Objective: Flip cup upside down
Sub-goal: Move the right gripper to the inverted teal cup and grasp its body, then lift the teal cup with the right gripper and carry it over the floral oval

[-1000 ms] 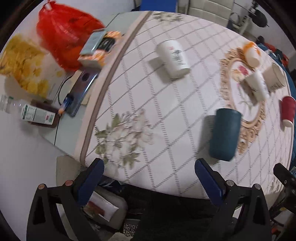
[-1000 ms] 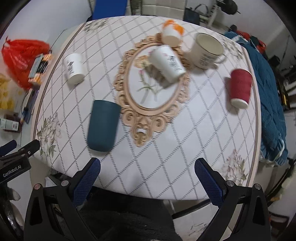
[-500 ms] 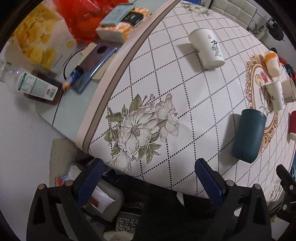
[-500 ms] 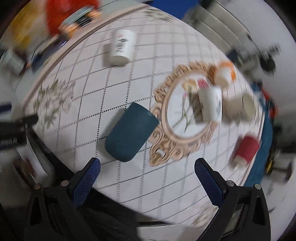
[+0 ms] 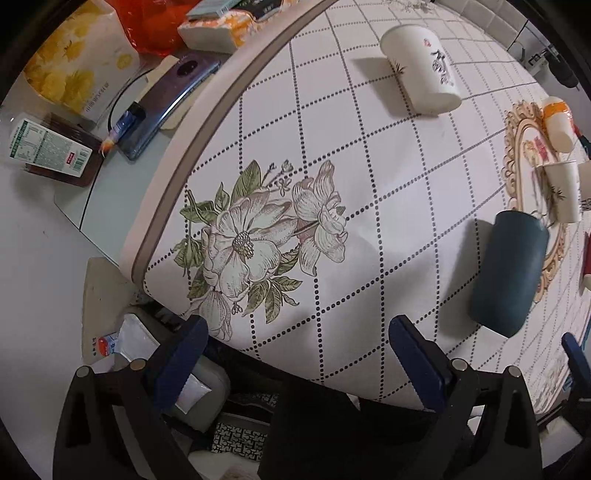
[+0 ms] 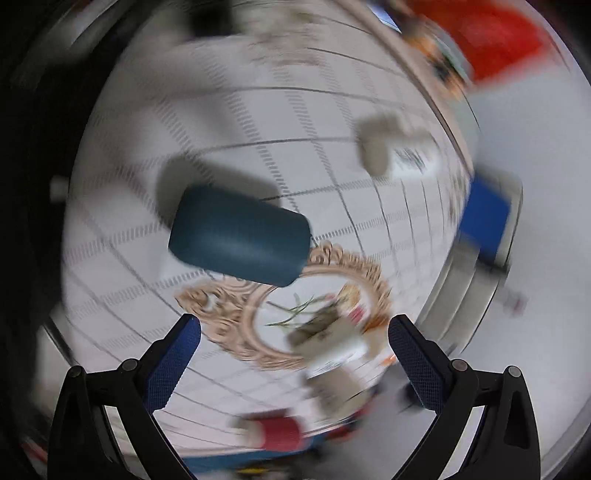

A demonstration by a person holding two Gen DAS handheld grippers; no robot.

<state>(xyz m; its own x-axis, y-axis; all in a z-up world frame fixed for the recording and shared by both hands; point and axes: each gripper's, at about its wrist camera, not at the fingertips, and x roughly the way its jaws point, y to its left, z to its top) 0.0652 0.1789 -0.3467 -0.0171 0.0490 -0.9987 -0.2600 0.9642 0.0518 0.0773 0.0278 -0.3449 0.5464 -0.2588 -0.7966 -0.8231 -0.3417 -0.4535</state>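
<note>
A dark teal cup (image 5: 508,273) lies on its side on the white checked tablecloth (image 5: 369,177); in the blurred right wrist view the cup (image 6: 240,240) lies above and left of centre. My left gripper (image 5: 295,336) is open and empty, over the table's near edge beside the flower print, left of the teal cup. My right gripper (image 6: 293,332) is open and empty above the table, with the teal cup ahead of it and apart from the fingers.
A white printed cup (image 5: 421,74) lies on its side farther back. Smaller white cups (image 5: 561,188) and an orange-topped one (image 5: 557,122) are by the ornate gold placemat (image 6: 295,317). A red cup (image 6: 280,432) is near. A phone (image 5: 166,96), bottle (image 5: 48,147) and red bag (image 5: 155,26) are off the cloth at left.
The right wrist view has swung round fast and is blurred; the teal cup now lies crosswise closer ahead. The left gripper has moved nearer the table edge. Both stay open.
</note>
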